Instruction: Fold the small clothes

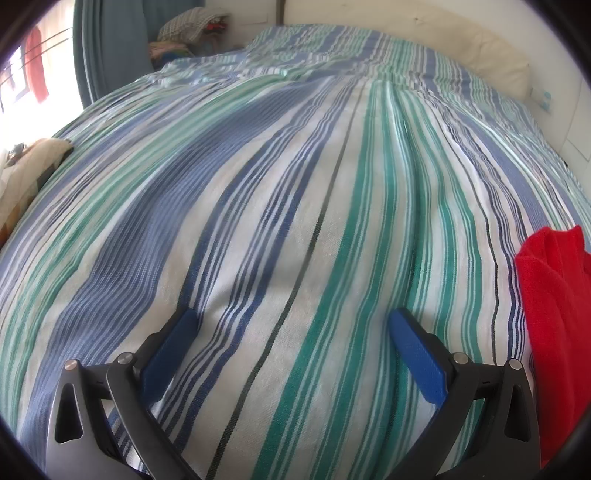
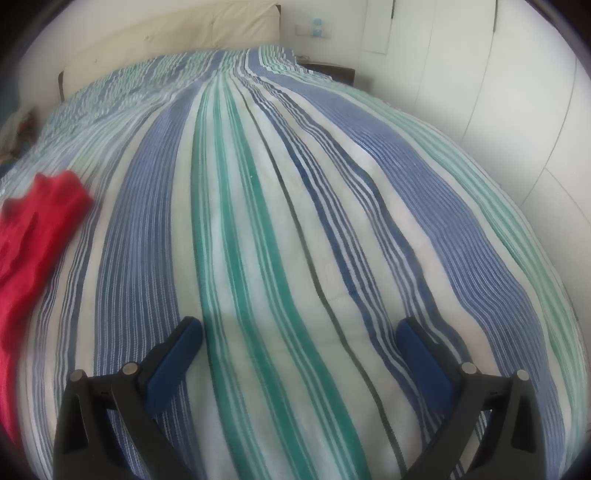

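A red garment [image 1: 554, 317] lies crumpled on the striped bedspread [image 1: 295, 184] at the right edge of the left wrist view. The same red garment [image 2: 33, 251] fills the left edge of the right wrist view, partly cut off. My left gripper [image 1: 291, 321] stands open over bare bedspread, left of the garment, with nothing between its blue pads. My right gripper [image 2: 299, 328] is open too, above the striped bedspread [image 2: 295, 184] and to the right of the garment. The cloth lies between the two grippers, touching neither.
A cream headboard [image 2: 177, 33] runs along the far end of the bed. White wardrobe doors [image 2: 498, 92] stand to the right, with a dark nightstand [image 2: 332, 72] beside the bed. Blue curtains [image 1: 107, 48] and a heap of clothes [image 1: 192, 26] sit at the far left.
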Tool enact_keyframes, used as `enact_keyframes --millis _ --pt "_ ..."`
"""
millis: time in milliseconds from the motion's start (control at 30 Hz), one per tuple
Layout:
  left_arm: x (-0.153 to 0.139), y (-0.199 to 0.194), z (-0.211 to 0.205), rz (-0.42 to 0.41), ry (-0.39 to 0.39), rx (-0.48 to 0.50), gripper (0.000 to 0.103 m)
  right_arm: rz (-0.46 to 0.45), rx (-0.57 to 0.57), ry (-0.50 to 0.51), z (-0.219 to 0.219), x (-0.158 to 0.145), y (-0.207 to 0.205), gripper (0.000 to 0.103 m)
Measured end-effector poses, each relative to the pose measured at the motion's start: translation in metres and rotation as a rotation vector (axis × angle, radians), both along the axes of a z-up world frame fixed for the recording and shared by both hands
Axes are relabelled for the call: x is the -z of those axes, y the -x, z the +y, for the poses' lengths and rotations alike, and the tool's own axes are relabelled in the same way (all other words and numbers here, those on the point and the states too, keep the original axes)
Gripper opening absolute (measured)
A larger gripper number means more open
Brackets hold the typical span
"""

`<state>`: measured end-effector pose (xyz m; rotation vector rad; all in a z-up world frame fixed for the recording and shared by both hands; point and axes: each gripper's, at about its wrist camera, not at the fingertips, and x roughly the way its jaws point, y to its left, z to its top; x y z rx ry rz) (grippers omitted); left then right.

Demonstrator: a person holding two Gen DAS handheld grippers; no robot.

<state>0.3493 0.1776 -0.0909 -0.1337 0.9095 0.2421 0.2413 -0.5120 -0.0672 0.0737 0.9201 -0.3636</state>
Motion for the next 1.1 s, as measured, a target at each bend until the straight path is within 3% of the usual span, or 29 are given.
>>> enact_keyframes --millis 1100 --pt "0.0003 -0.0001 0.0001 -0.001 -0.001 -0.001 0.103 0.007 -0.002 -0.002 -0.0012 0.0007 -0.0040 0.103"
